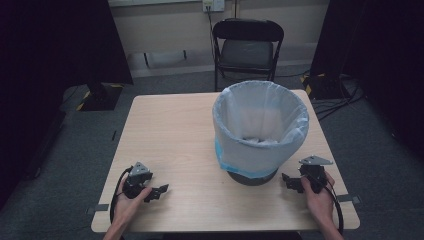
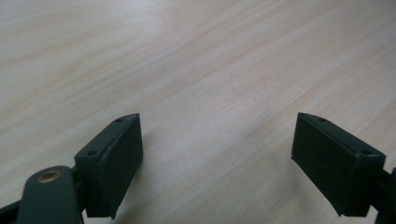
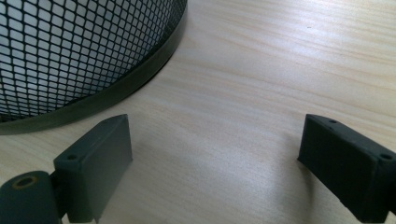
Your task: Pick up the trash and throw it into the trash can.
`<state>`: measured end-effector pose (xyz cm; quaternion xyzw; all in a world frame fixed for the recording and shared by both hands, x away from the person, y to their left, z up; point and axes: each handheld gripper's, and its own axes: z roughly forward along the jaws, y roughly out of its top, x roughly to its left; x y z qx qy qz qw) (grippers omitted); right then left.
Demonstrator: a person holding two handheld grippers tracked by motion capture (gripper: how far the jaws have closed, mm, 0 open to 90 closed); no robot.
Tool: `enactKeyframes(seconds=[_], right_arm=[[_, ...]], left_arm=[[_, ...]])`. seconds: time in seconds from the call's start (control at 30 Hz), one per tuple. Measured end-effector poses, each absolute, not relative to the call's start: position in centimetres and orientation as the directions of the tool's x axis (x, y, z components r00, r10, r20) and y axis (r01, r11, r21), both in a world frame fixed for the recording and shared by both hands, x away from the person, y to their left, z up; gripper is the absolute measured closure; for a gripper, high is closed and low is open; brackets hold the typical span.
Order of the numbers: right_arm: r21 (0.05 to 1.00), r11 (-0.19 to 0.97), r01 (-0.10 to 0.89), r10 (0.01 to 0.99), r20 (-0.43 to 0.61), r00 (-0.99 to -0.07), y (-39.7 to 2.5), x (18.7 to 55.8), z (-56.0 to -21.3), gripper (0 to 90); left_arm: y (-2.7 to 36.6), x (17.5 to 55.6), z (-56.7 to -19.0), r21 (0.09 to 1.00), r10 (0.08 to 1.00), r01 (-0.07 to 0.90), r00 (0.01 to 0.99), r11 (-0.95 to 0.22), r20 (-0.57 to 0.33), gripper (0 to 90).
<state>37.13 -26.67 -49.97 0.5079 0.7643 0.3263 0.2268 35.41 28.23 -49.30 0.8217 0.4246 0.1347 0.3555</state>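
Just left of my right gripper (image 1: pixel 291 183) the bin (image 1: pixel 260 131) stands upright, mouth up; both my grippers, left gripper (image 1: pixel 159 191) included, gape empty.

Waste bin (image 1: pixel 260 131): black wire-mesh basket w/ solid black base ring, lined w/ pale translucent bag. Bag edge folded over rim, hangs down outer wall approx. to a blue band near the bottom. Upright, mouth open. Some pale material low inside; can't ID.

Position: right-of-centre on the light wood tabletop (image 1: pixel 175 135), nearer the far edge than the near one.

Right gripper view: mesh wall + base ring (image 3: pixel 121 86) close up, base flat on wood, white liner visible through mesh.
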Motion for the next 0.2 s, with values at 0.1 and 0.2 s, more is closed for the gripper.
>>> enactKeyframes(seconds=[0.1,0.2], right_arm=[[0.729,0.271,0.628,0.924,-0.015,-0.381,-26.66,37.12,-49.97,8.6],[0.729,0.271,0.628,0.924,-0.015,-0.381,-26.67,37.12,-49.97,8.6]], left_arm=[[27.91,35.19,-49.57,0.709,0.797,0.575,0.604,-0.408,-0.031,15.5],[27.88,34.97,-49.98,0.730,0.798,0.548,0.603,-0.409,-0.006,14.0]])
